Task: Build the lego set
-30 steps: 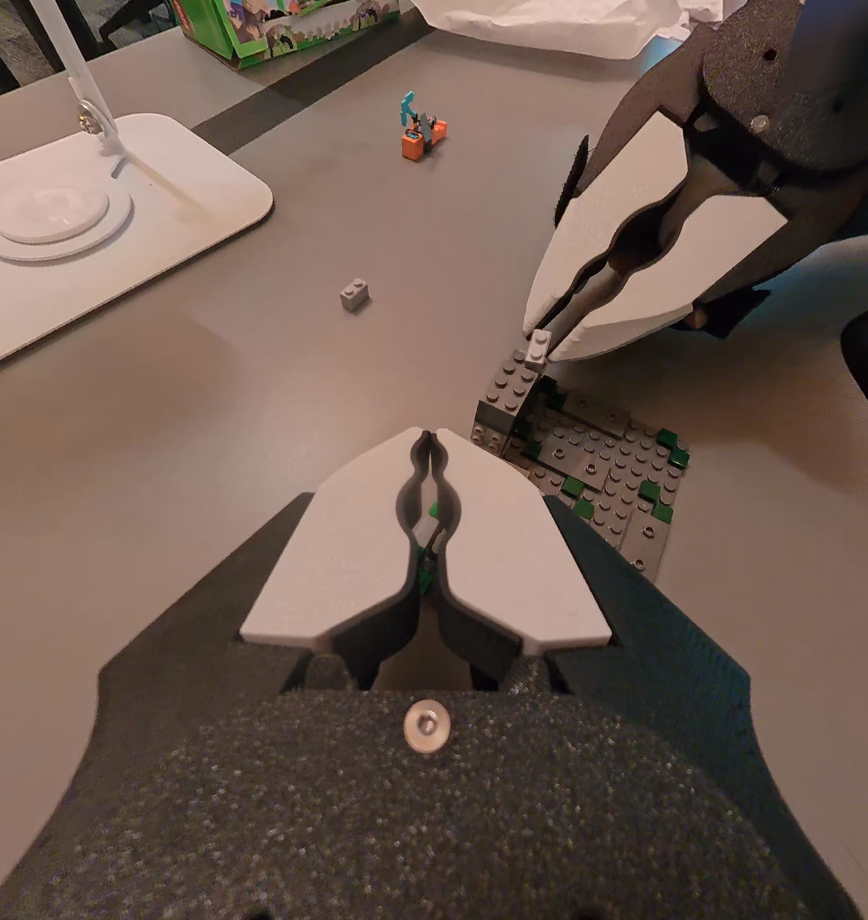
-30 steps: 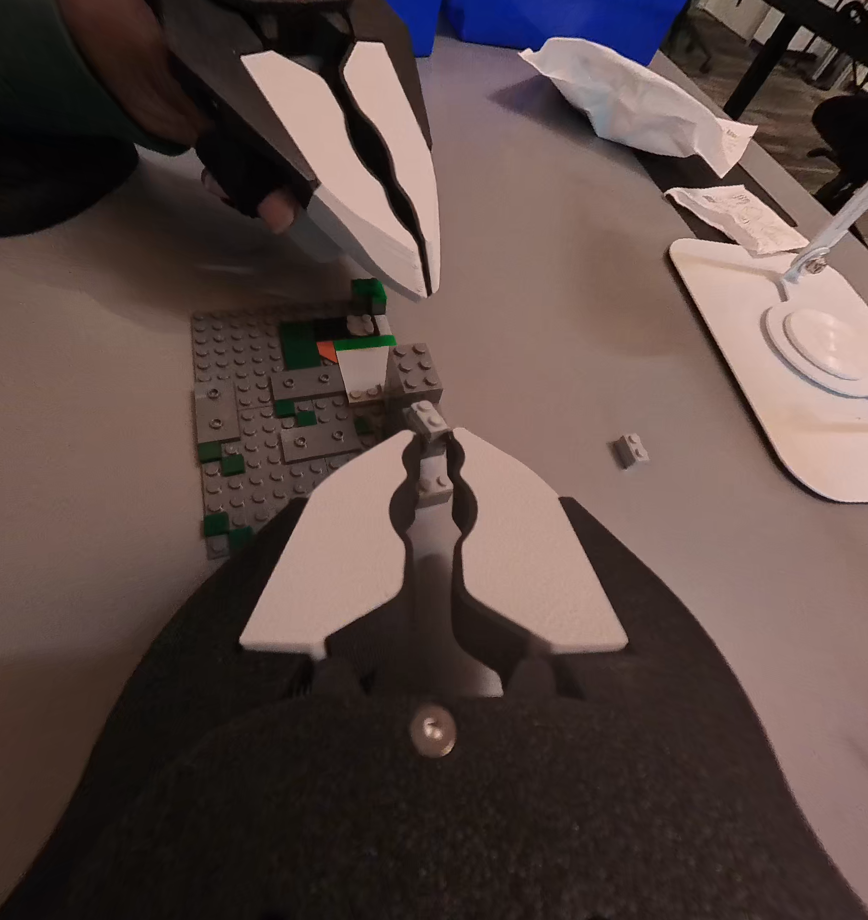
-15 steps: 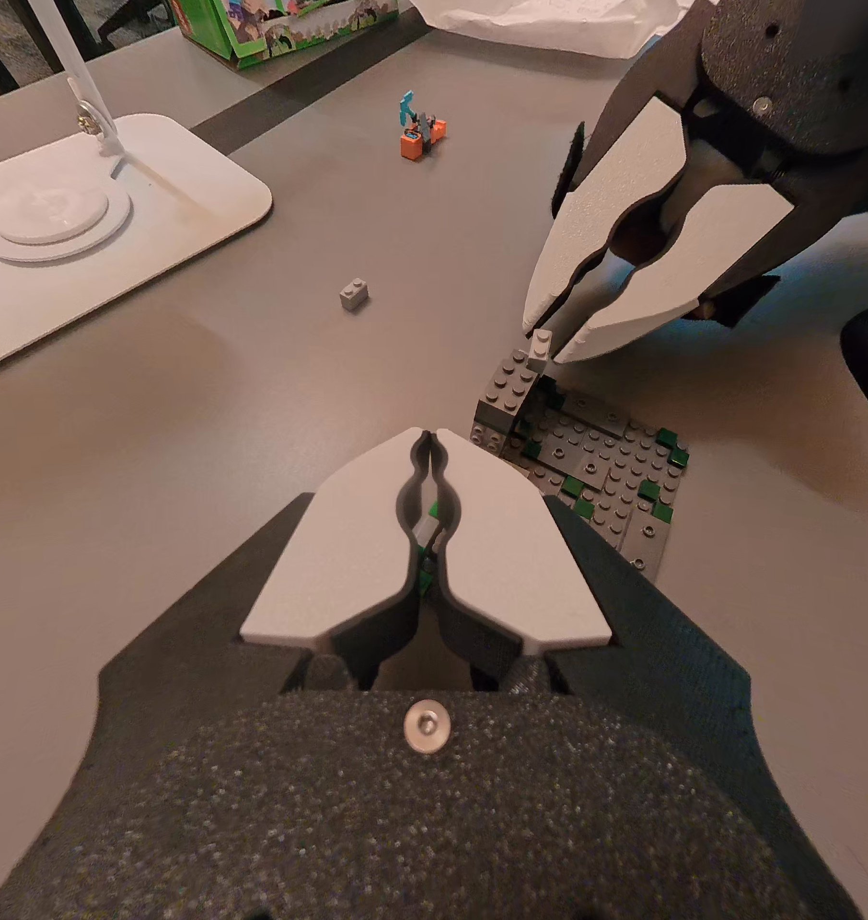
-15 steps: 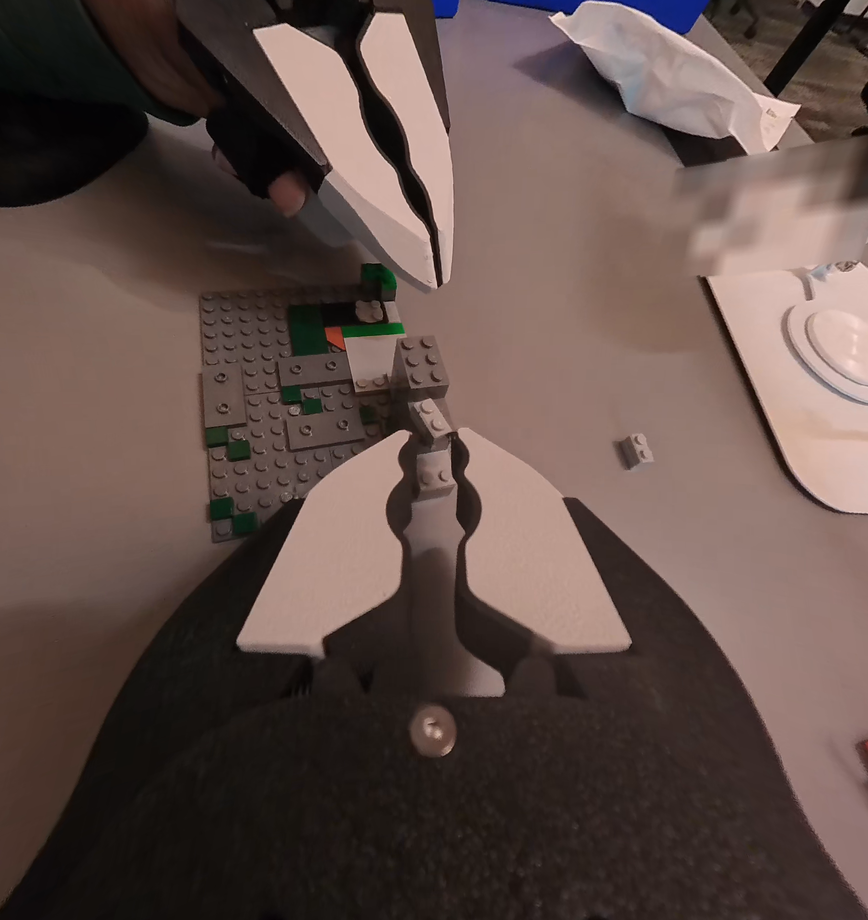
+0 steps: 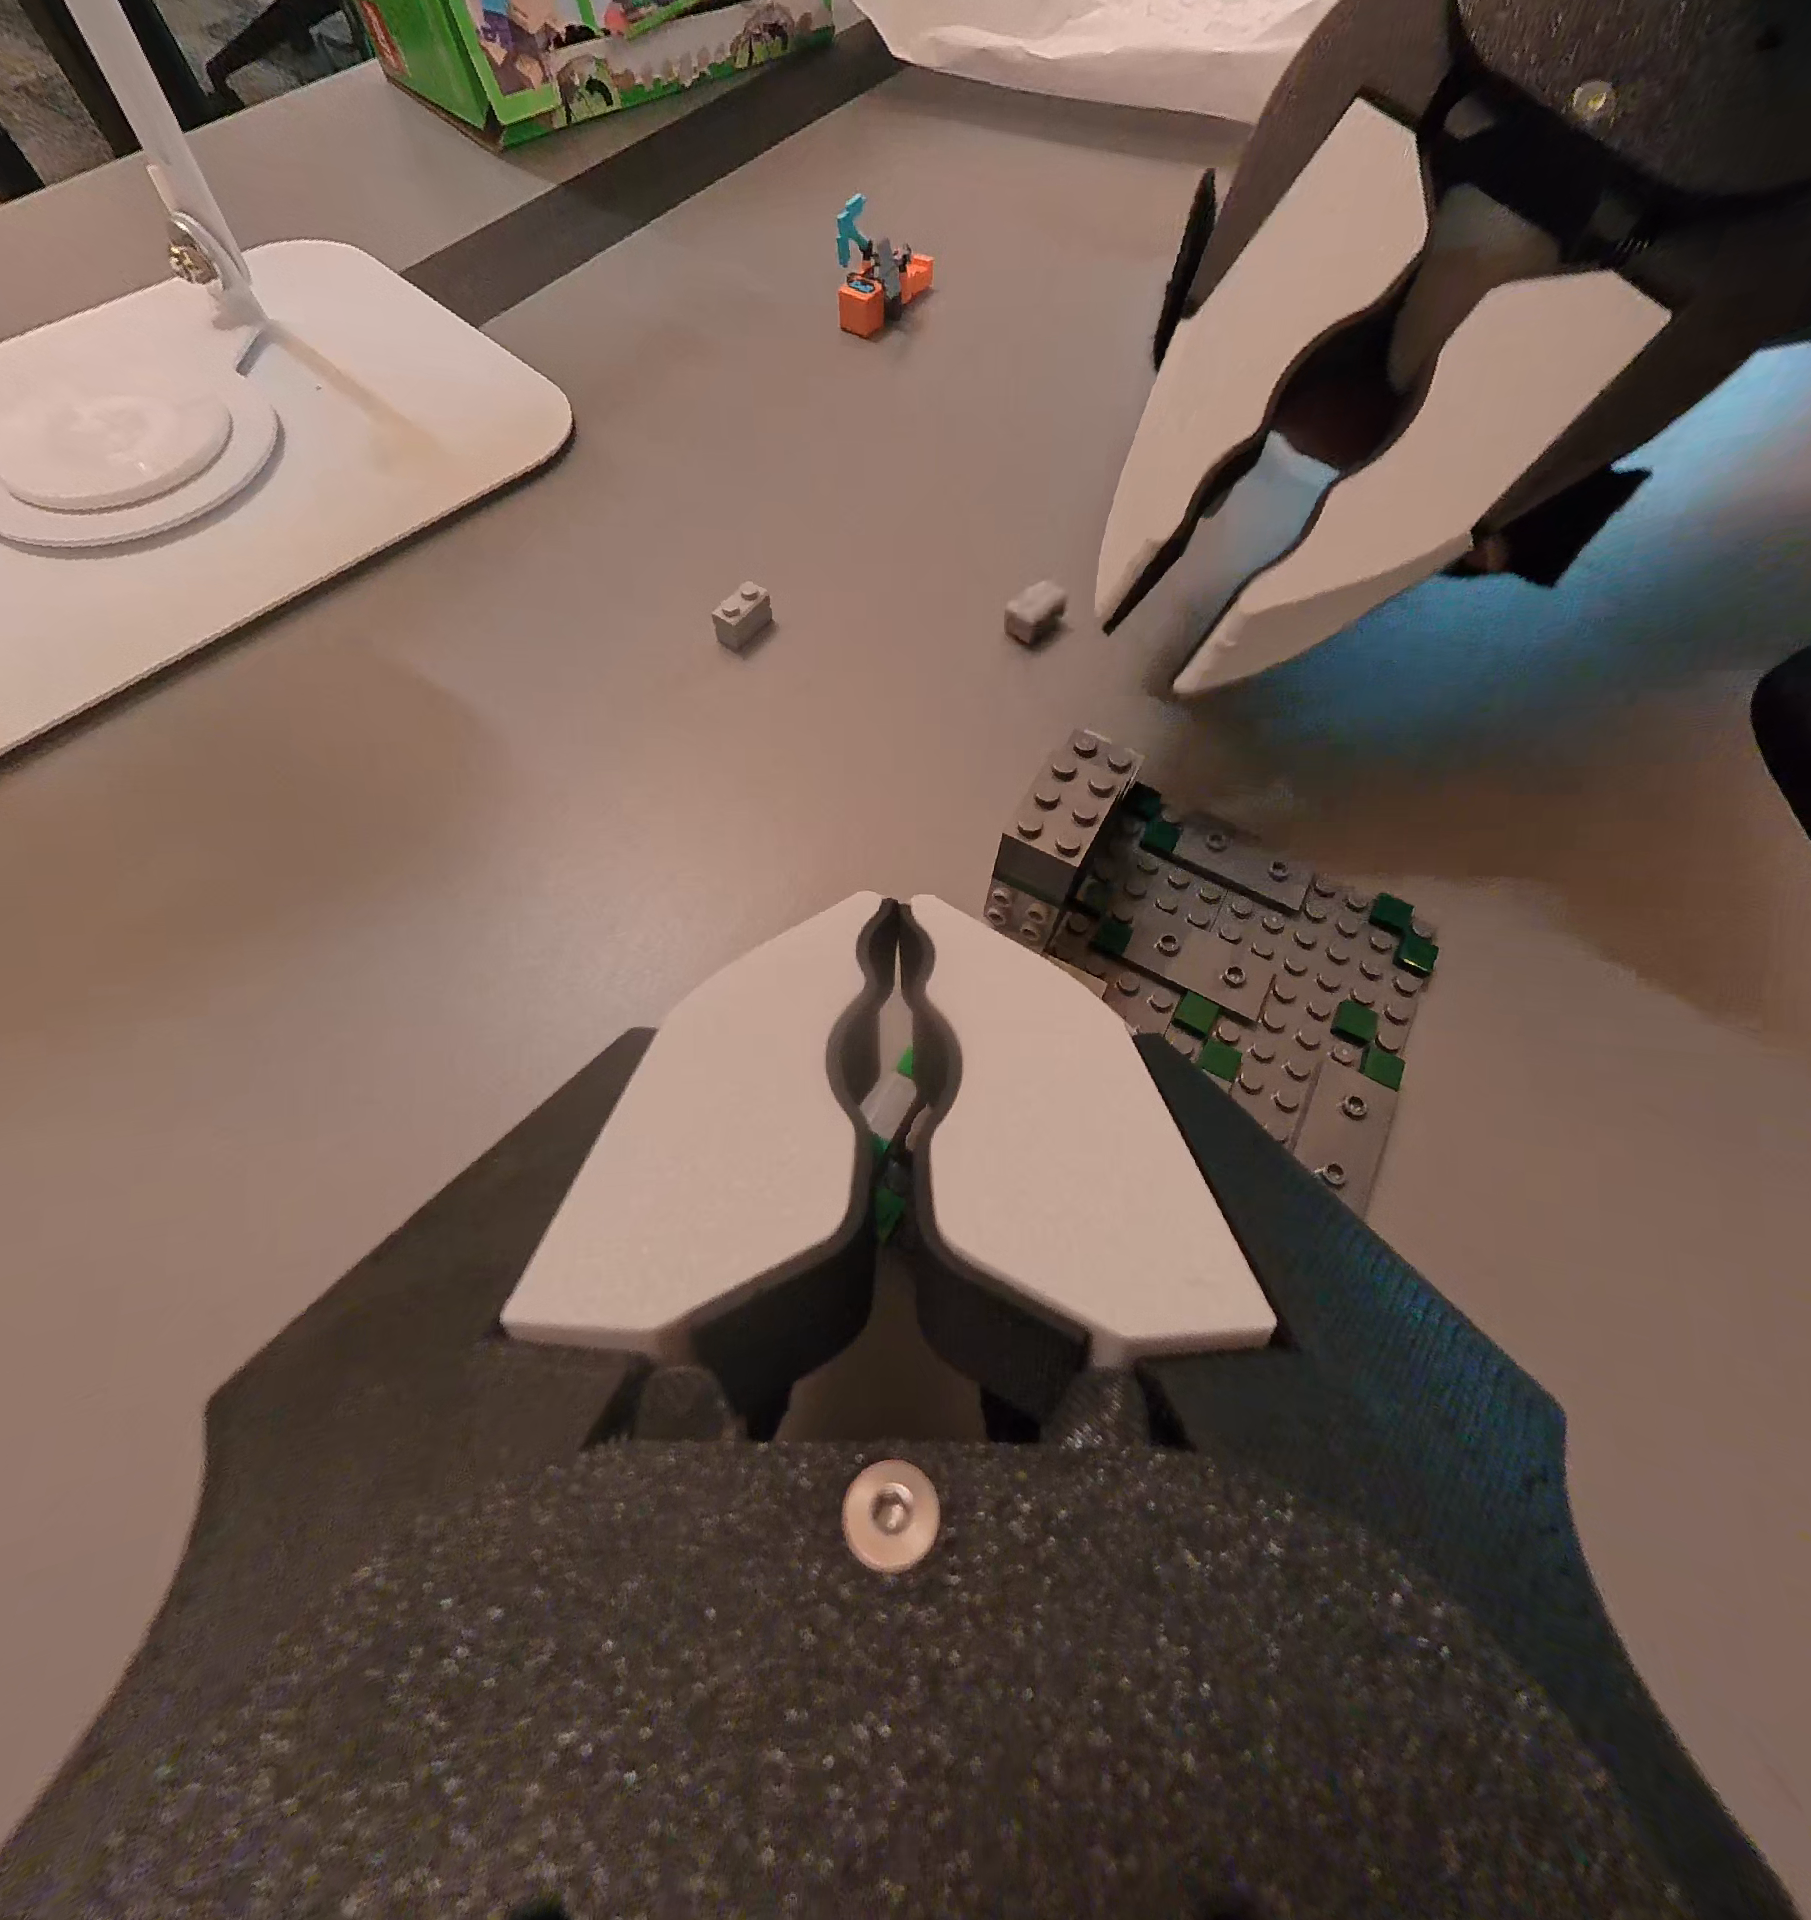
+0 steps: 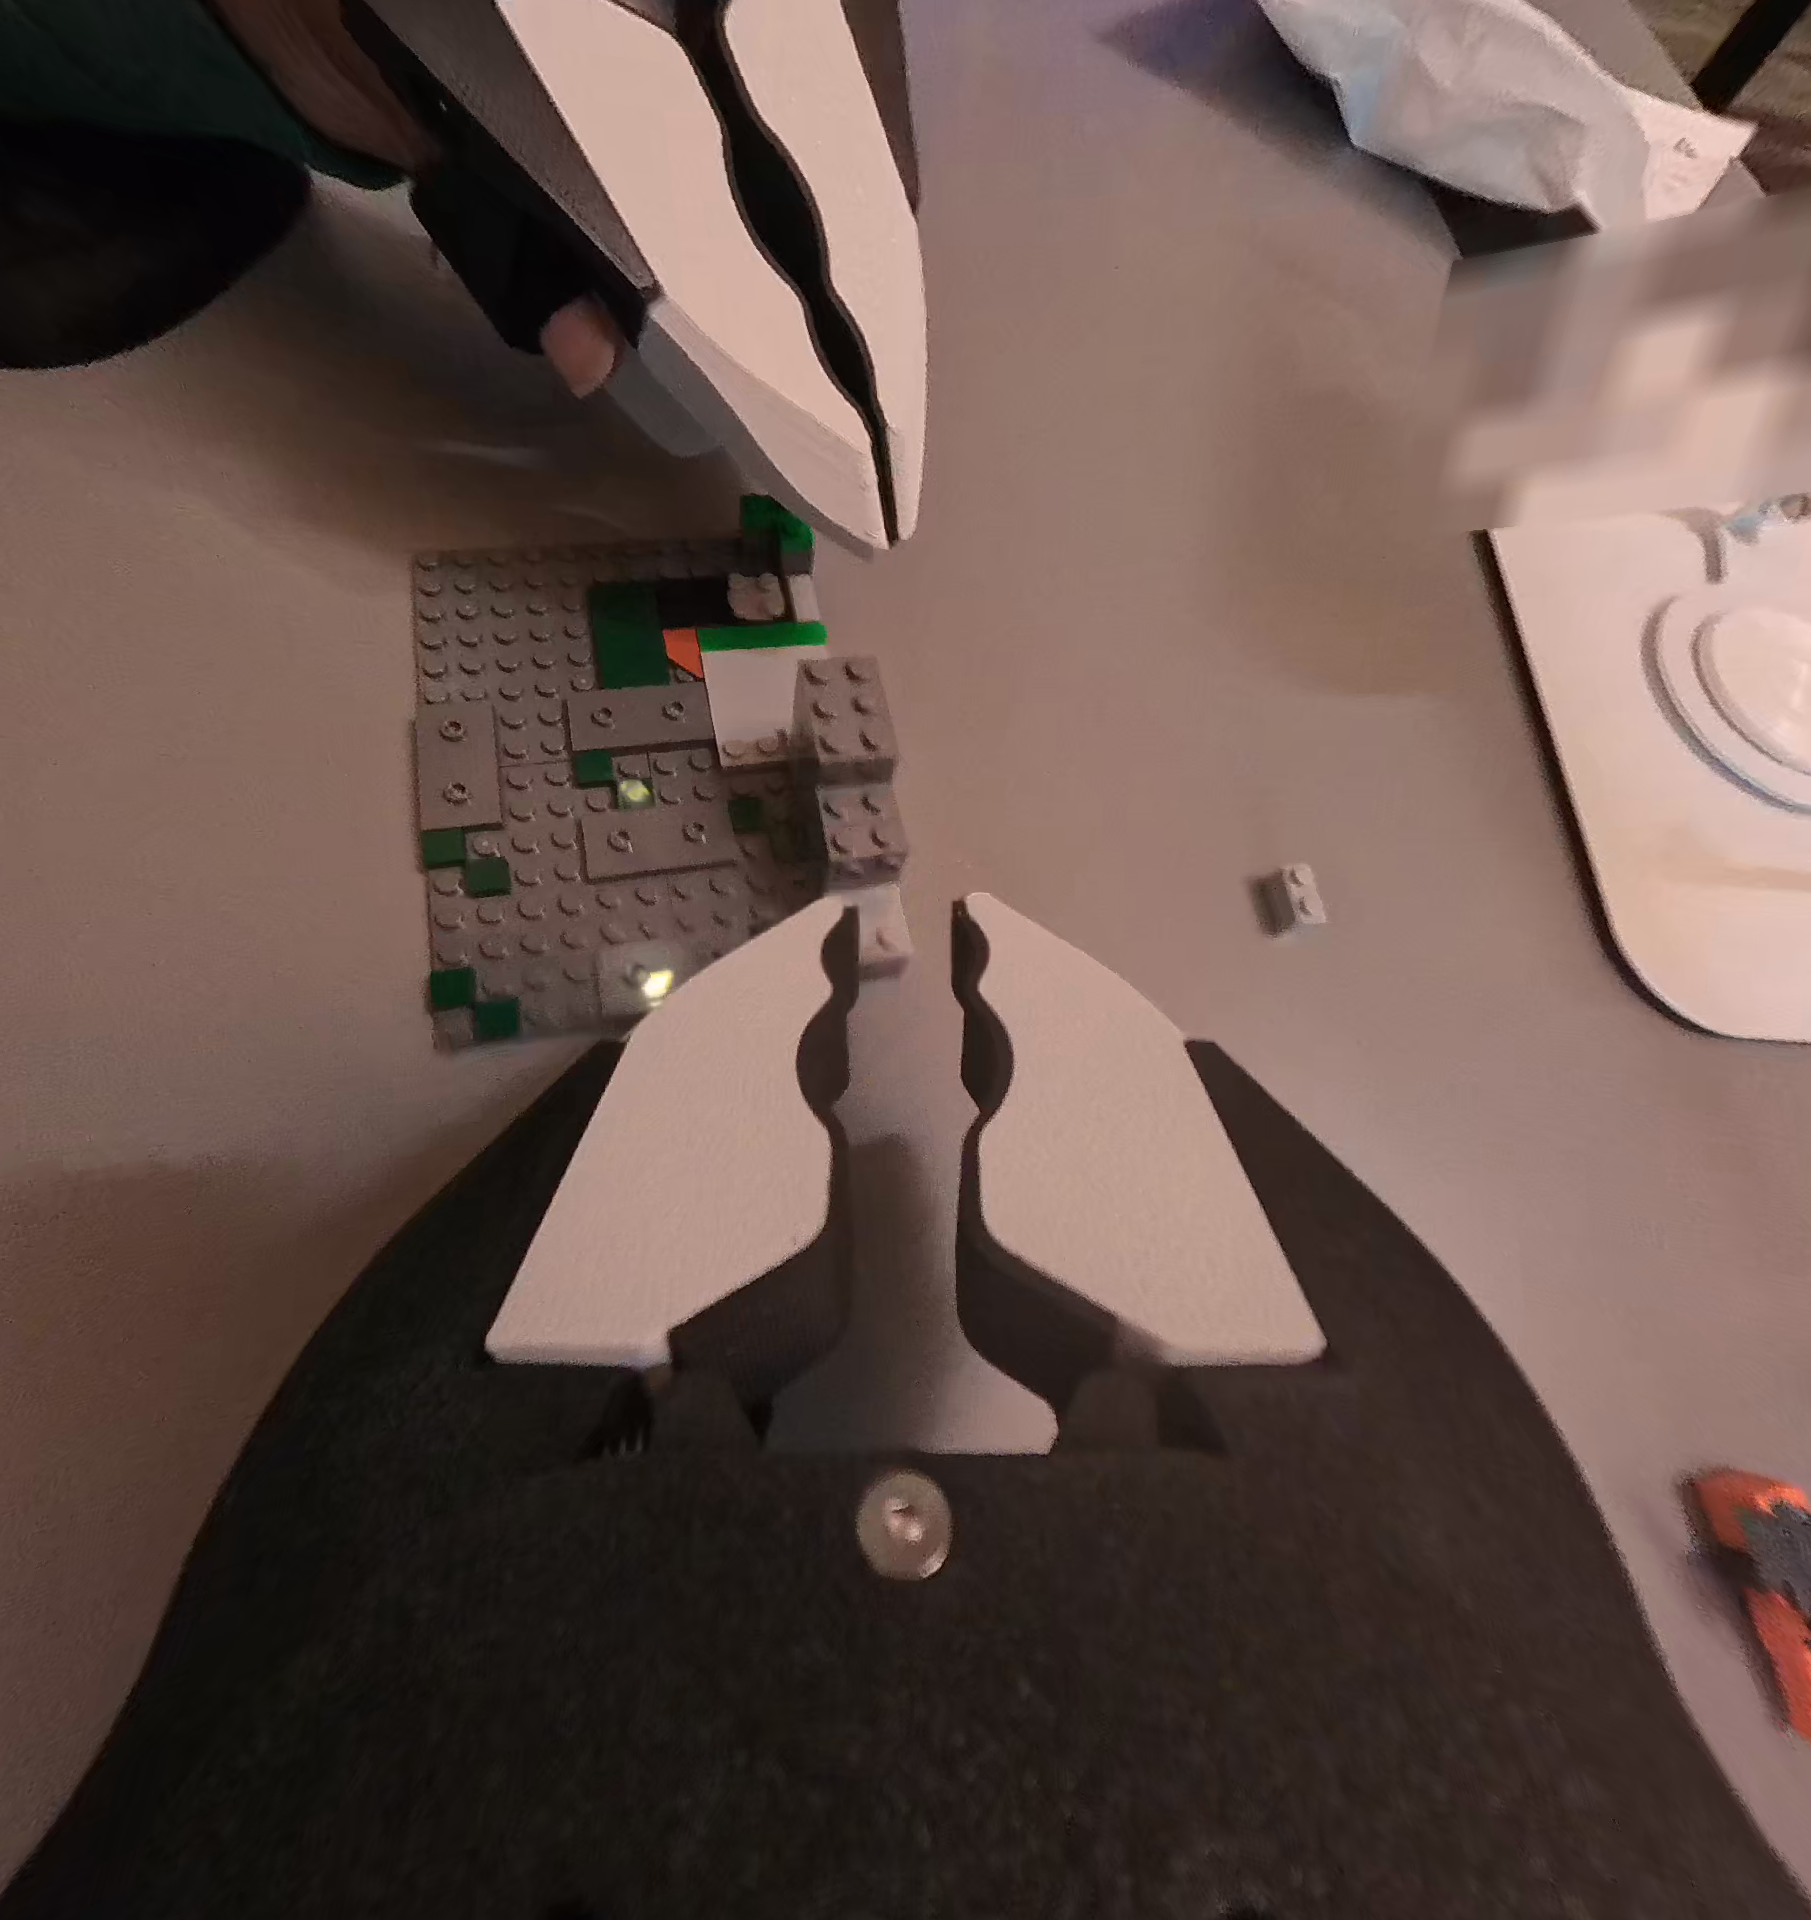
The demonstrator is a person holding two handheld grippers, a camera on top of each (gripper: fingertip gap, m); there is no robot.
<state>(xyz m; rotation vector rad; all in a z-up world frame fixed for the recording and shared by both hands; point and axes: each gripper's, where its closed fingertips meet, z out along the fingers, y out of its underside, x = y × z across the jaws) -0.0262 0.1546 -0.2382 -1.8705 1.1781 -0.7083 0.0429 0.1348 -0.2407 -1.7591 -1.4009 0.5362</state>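
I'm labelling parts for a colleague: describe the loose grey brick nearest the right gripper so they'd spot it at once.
Find the grey studded baseplate, then its raised corner block. Just beyond that, a small light grey brick lies on the table by the right gripper, jaws open. The other loose grey brick sits farther left, studs up.

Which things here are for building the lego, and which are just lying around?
For the build:
- grey baseplate with green bits
- stacked grey bricks at its edge
- loose grey brick near the right tongs
- second loose grey brick
- small orange figure
- left tongs

Just lying about:
- white stand base
- green box
- white paper bag
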